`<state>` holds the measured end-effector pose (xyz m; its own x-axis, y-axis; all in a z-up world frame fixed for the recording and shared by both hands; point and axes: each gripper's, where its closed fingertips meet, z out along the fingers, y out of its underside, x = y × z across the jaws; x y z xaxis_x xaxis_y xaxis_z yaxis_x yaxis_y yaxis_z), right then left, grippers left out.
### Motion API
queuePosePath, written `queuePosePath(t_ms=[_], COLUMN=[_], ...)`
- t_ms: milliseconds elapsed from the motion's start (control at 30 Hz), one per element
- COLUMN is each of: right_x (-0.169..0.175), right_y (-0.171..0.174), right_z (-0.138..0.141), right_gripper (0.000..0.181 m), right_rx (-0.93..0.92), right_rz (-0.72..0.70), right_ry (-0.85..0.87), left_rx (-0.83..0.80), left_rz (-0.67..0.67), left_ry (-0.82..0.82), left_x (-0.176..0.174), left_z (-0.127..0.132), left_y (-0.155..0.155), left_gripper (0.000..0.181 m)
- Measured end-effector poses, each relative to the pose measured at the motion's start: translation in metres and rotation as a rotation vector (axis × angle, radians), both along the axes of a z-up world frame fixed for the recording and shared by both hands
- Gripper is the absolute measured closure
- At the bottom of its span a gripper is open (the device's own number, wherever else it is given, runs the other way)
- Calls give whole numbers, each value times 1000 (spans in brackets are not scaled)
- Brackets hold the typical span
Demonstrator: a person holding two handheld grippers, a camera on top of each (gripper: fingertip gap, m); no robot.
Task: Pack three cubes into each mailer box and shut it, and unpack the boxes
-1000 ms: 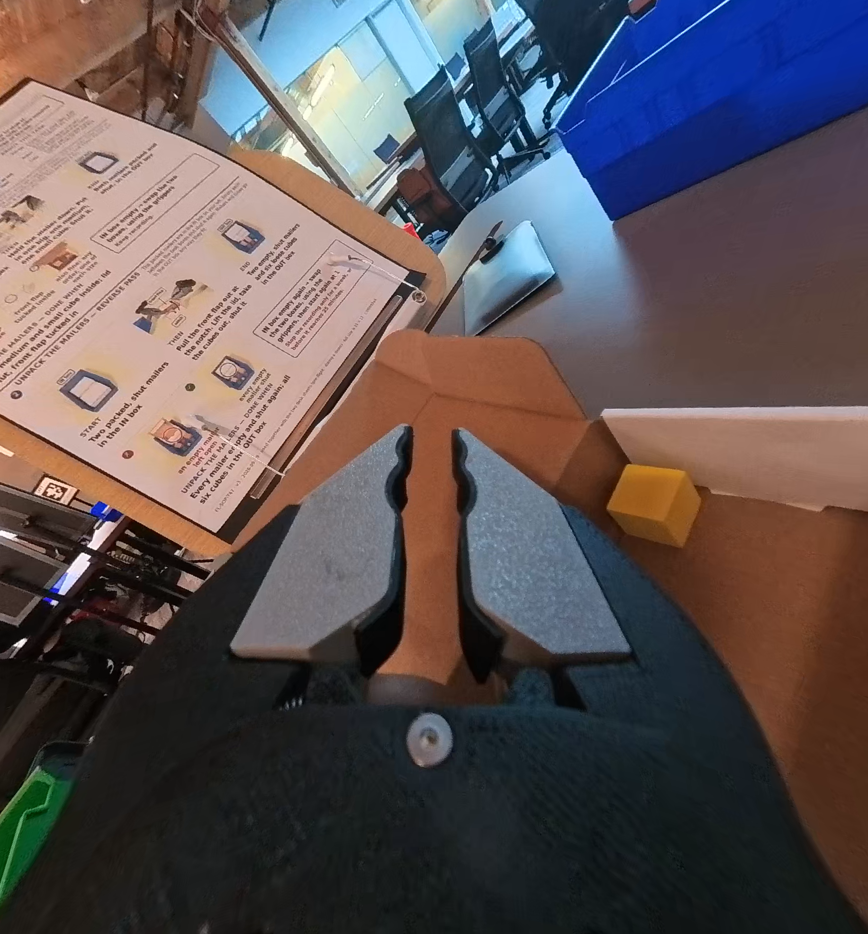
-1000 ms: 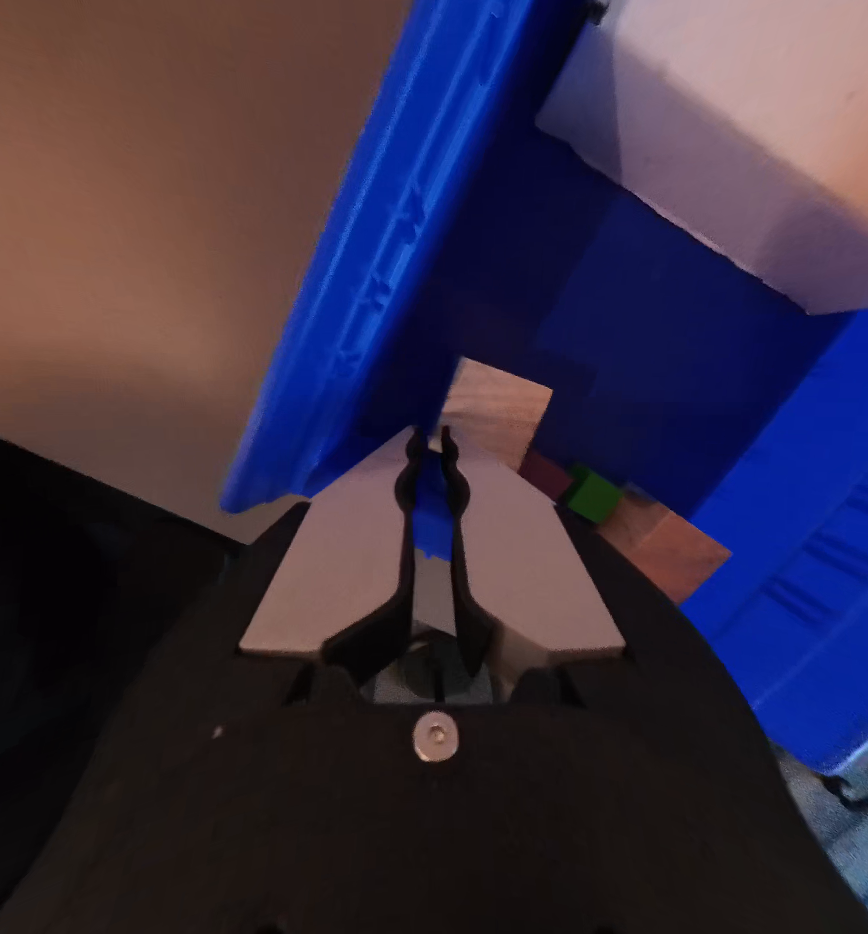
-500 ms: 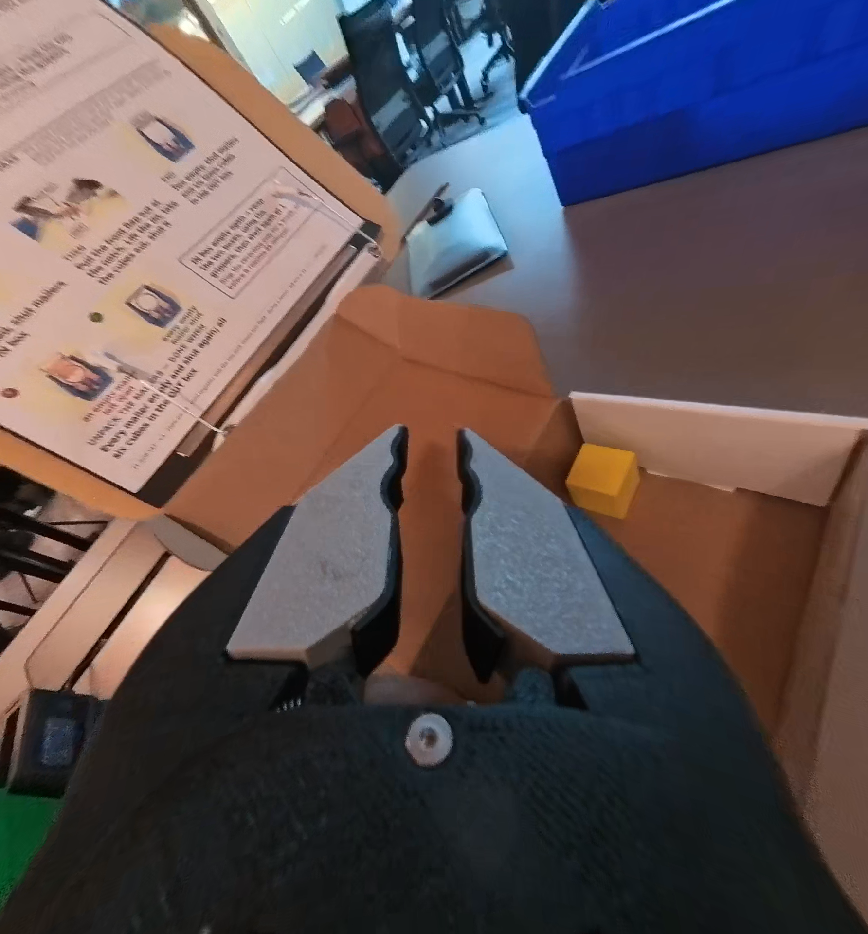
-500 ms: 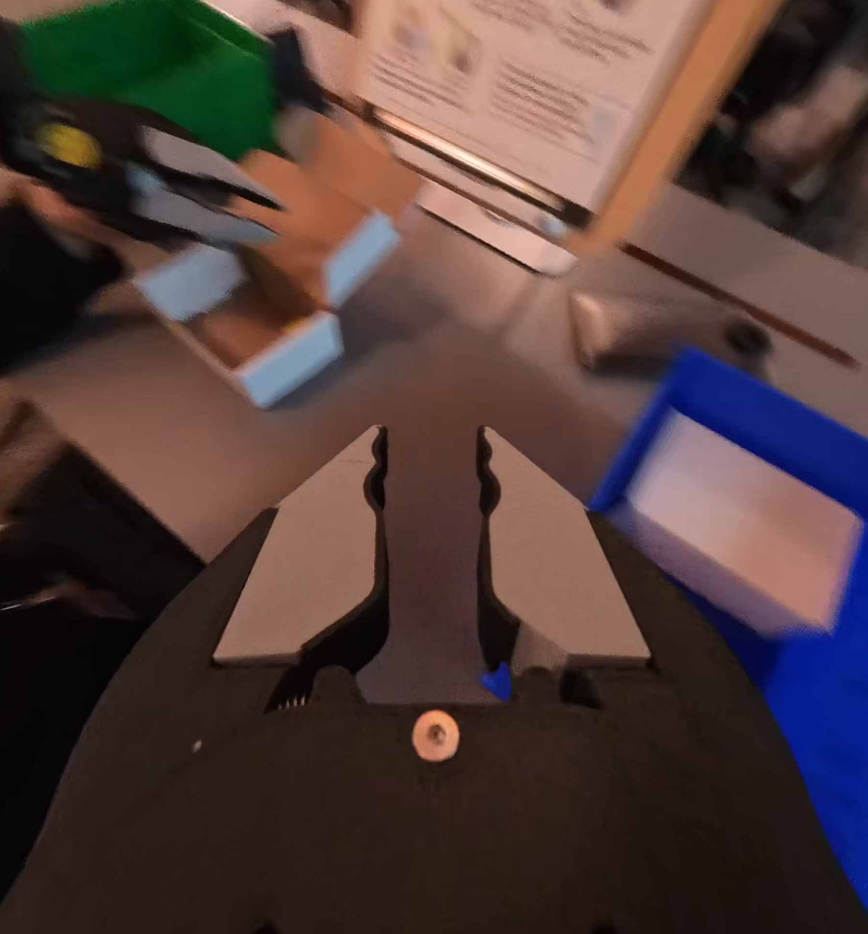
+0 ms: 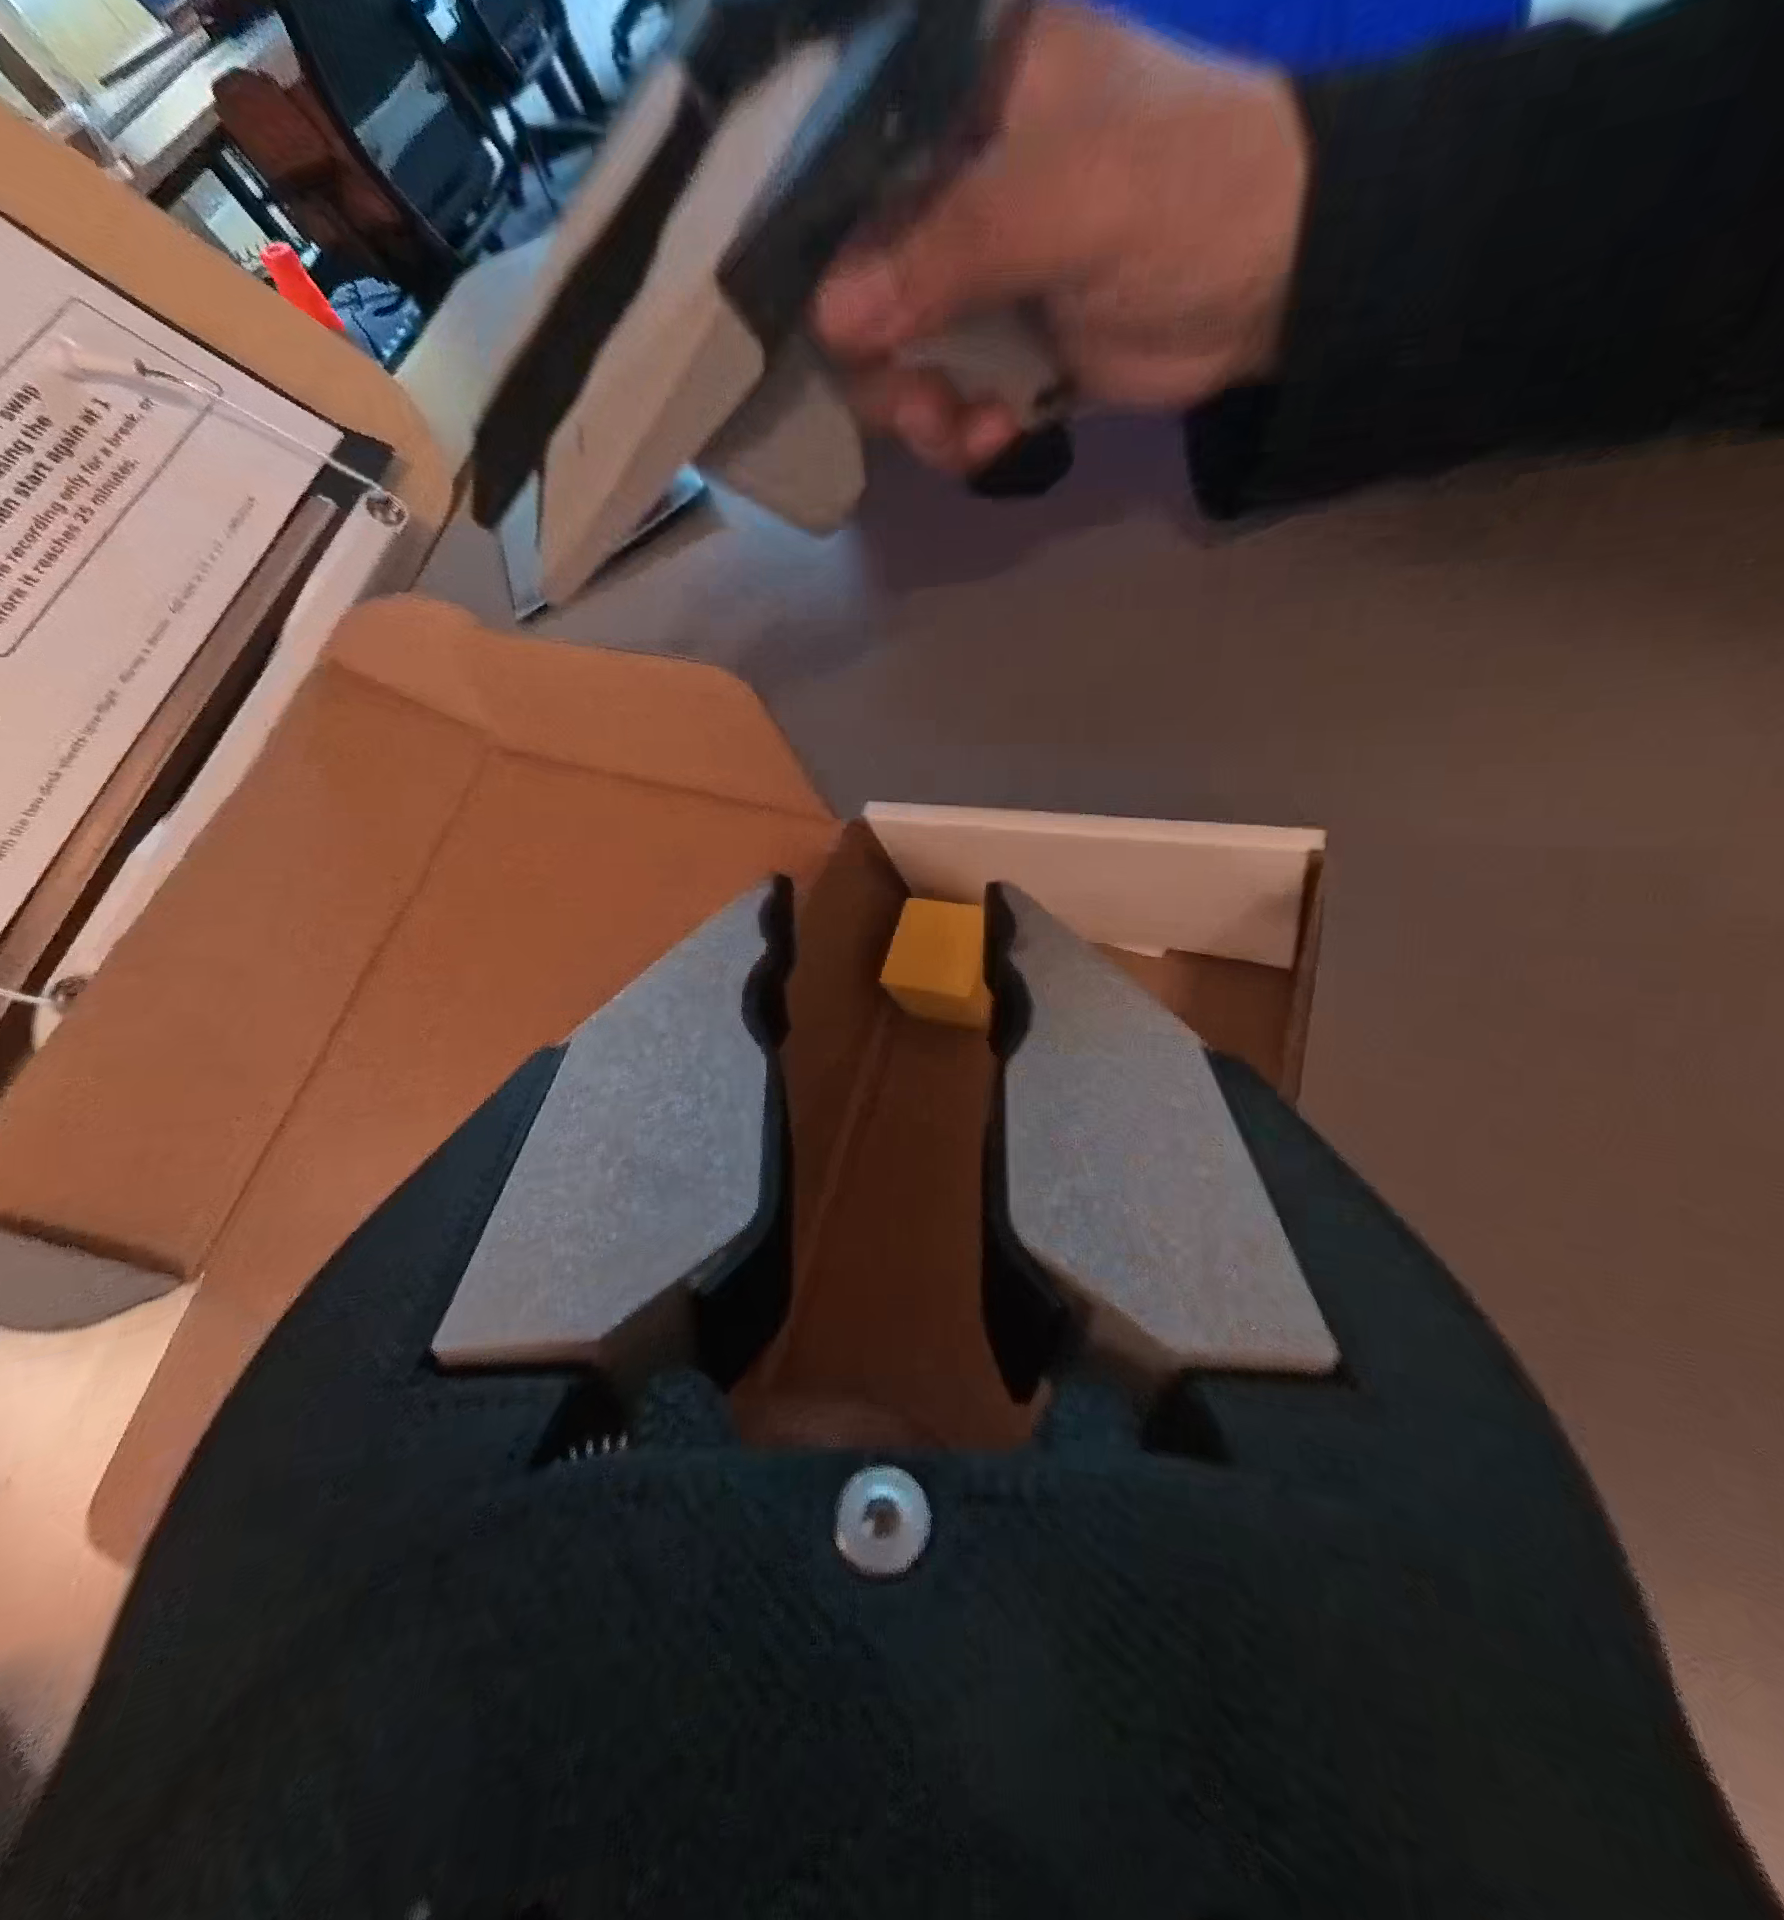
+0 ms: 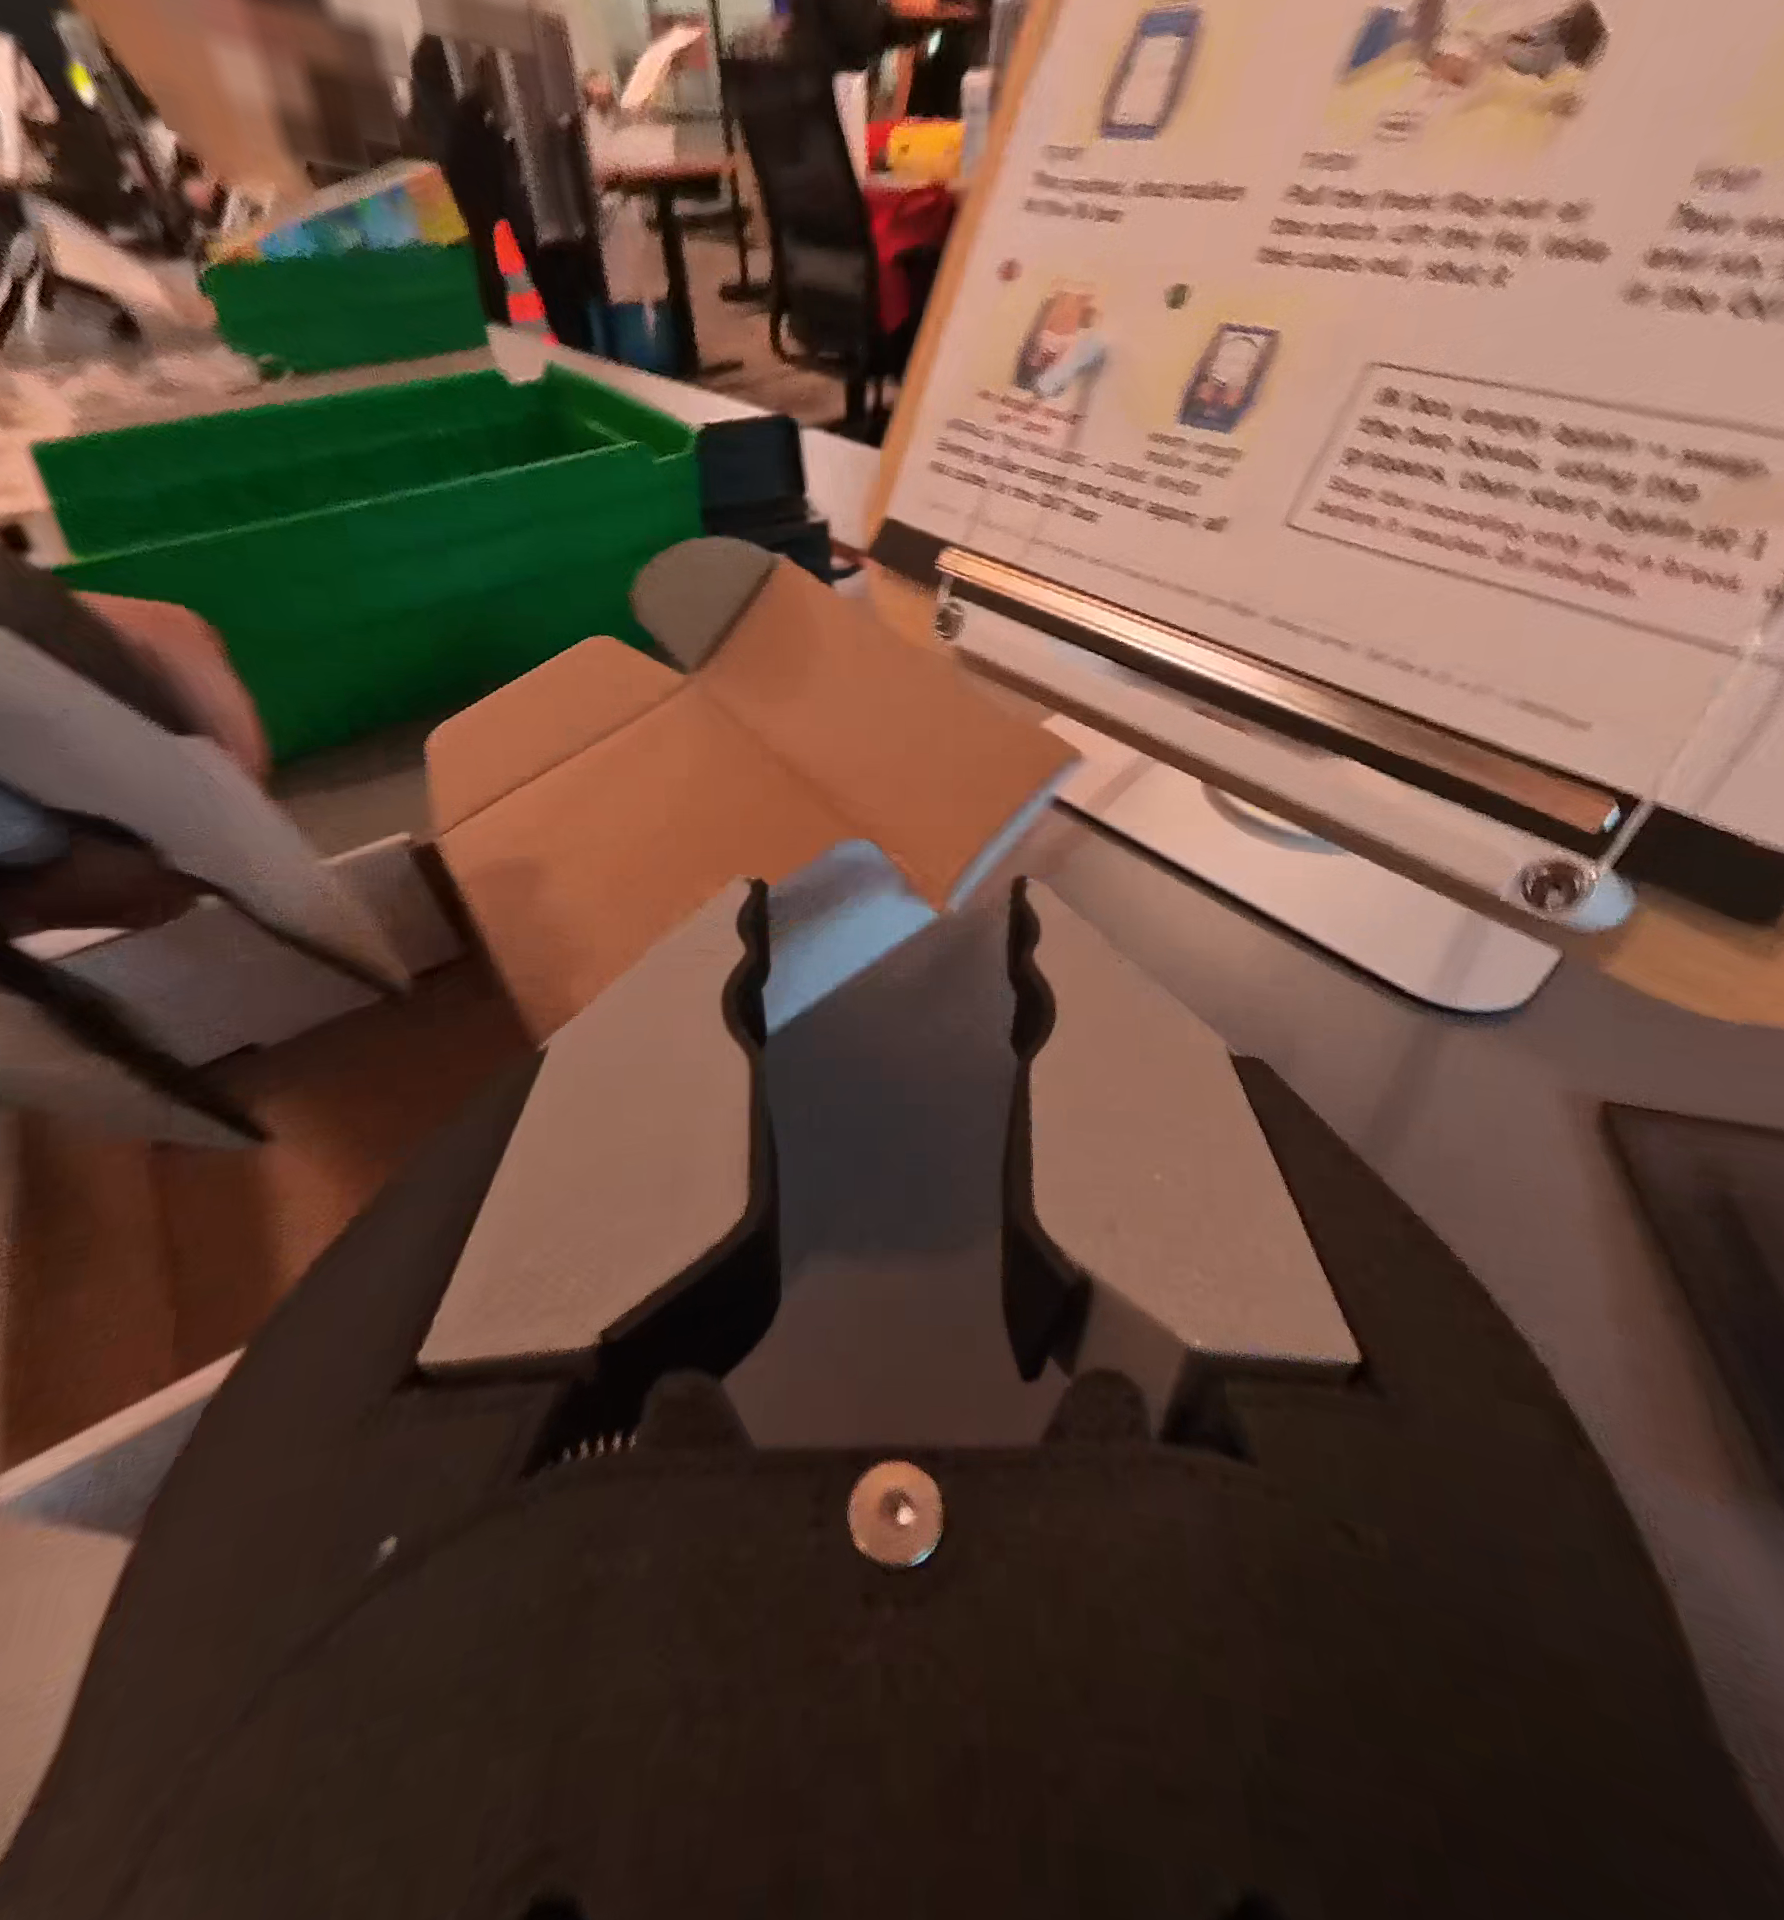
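one yellow cube (image 5: 935, 964) in open mailer (image 5: 1096, 894); more left to handle; left gripper (image 5: 886, 961) and right gripper (image 6: 883, 961) agape, empty.

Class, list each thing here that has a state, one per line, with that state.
Mailer box: open, lid folded back.
Yellow cube: inside the box, in a corner, ungripped.
Left tool: open, empty.
Right tool: open, empty.
Green bin: open-topped.
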<state>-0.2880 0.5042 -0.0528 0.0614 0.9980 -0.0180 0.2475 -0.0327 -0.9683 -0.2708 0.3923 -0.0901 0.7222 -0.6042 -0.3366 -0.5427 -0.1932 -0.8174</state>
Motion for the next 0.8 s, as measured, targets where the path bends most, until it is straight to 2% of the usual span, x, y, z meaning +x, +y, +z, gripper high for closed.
queuePosePath(t_ms=[67,133,200,333,467,567,800], right_x=[-2,0,2,3,7,10,11], right_y=[3,4,5,-1,6,6,9], right_z=[-9,-11,-14,-1,2,7,7], right_gripper=[131,136,131,134,135,134,134], right_rx=[-49,4,15,-30,26,-7,-40], right_rz=[6,8,-6,14,-30,-27,-30], right_ry=[-5,-4,-26,34,43,79,99], left_rx=[-8,-25,-20,-29,-89,-146,-292], left_rz=[0,3,23,4,-17,-21,-65], left_ry=[20,57,105,173,221,292,327], left_x=[-2,-1,-2,6,11,11,10], left_z=[-3,-9,-12,-18,-26,-32,-48], left_y=[-3,-5,-5,-8,-7,-2,12], left_gripper=[148,148,149,151,152,149,147])
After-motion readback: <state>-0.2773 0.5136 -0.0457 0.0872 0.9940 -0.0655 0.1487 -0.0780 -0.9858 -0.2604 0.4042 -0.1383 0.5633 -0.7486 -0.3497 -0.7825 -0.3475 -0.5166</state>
